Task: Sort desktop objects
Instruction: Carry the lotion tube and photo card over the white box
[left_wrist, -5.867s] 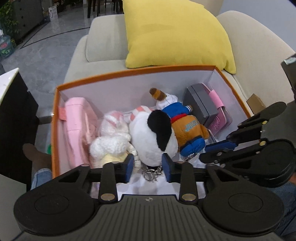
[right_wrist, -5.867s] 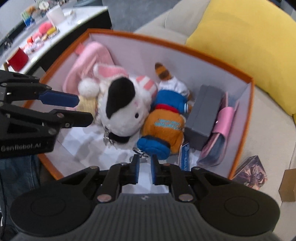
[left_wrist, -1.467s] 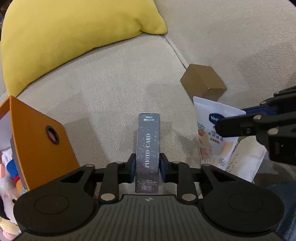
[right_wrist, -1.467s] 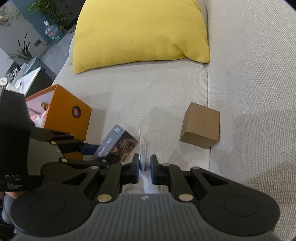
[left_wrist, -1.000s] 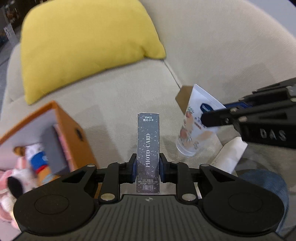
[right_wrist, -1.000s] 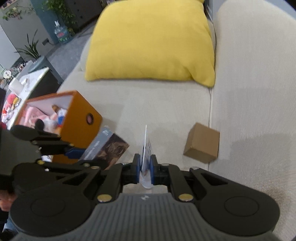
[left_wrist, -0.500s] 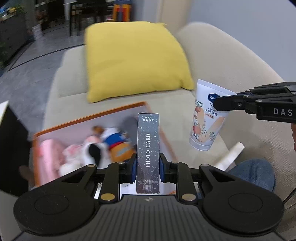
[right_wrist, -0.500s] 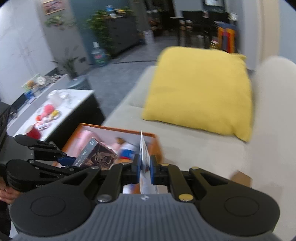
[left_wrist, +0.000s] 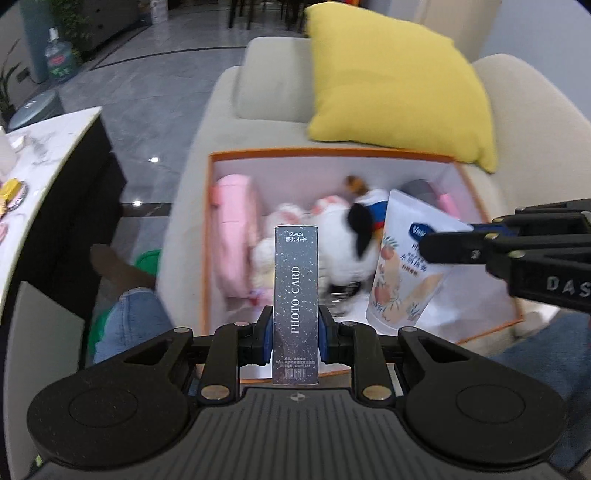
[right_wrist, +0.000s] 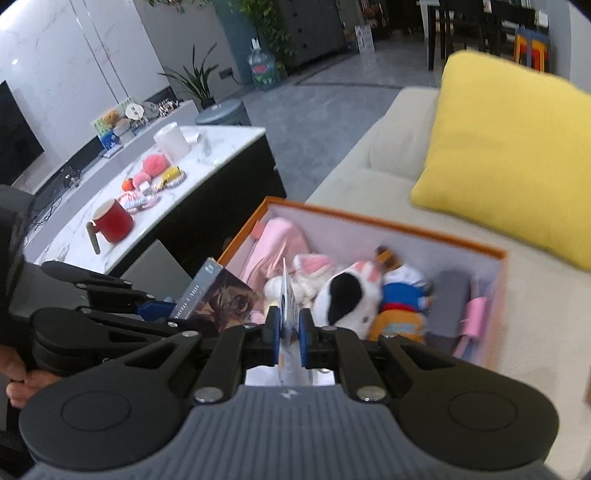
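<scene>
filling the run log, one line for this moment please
left gripper: shut on dark photo card box | right gripper: shut on white lotion tube | both above orange box

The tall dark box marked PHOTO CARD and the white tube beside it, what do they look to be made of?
The photo card box looks like thin printed cardboard, slightly glossy: flat faces, crisp folded edges, speckled print. The white tube looks like soft plastic with a smooth satin finish: its sealed end is pinched flat in the right gripper; whether the sheen is a coating or a label, I cannot tell.
</scene>
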